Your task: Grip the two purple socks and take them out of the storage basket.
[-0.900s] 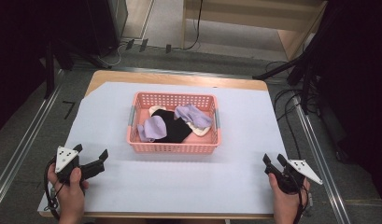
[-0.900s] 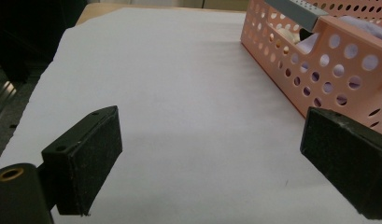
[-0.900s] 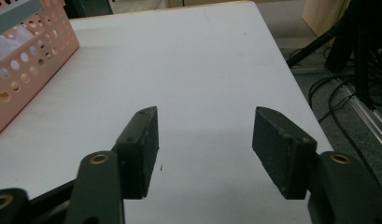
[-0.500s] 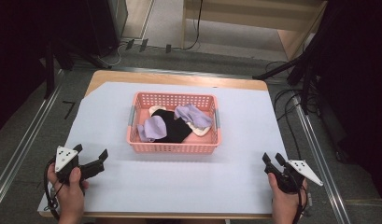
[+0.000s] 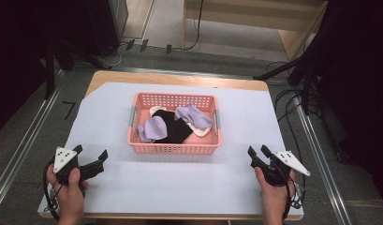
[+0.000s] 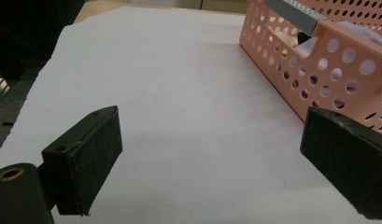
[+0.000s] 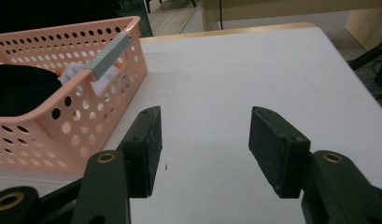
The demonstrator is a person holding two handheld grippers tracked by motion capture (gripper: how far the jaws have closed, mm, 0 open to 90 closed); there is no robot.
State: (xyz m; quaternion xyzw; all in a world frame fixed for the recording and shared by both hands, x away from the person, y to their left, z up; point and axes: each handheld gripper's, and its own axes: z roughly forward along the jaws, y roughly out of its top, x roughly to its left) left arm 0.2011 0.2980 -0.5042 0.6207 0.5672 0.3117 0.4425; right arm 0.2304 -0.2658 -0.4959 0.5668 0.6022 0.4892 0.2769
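A pink perforated basket (image 5: 173, 148) stands mid-table on the white sheet, holding lilac cloths (image 5: 154, 128), a black cloth (image 5: 174, 127) and a cream piece. My left gripper (image 5: 90, 158) rests at the front left, held in a hand, jaws wide apart over bare sheet; its own view has the basket's corner (image 6: 328, 70) to the right of its pads (image 6: 88, 163). My right gripper (image 5: 258, 152) sits at the front right, also open with nothing between its fingers (image 7: 143, 147). The basket wall (image 7: 62, 116) lies to its left.
A white sheet (image 5: 180, 183) covers the wooden table (image 5: 180, 78). Metal rails run along both sides on the floor. Cables (image 5: 292, 101) and dark stand legs lie beyond the right edge. A wooden cabinet stands behind the table.
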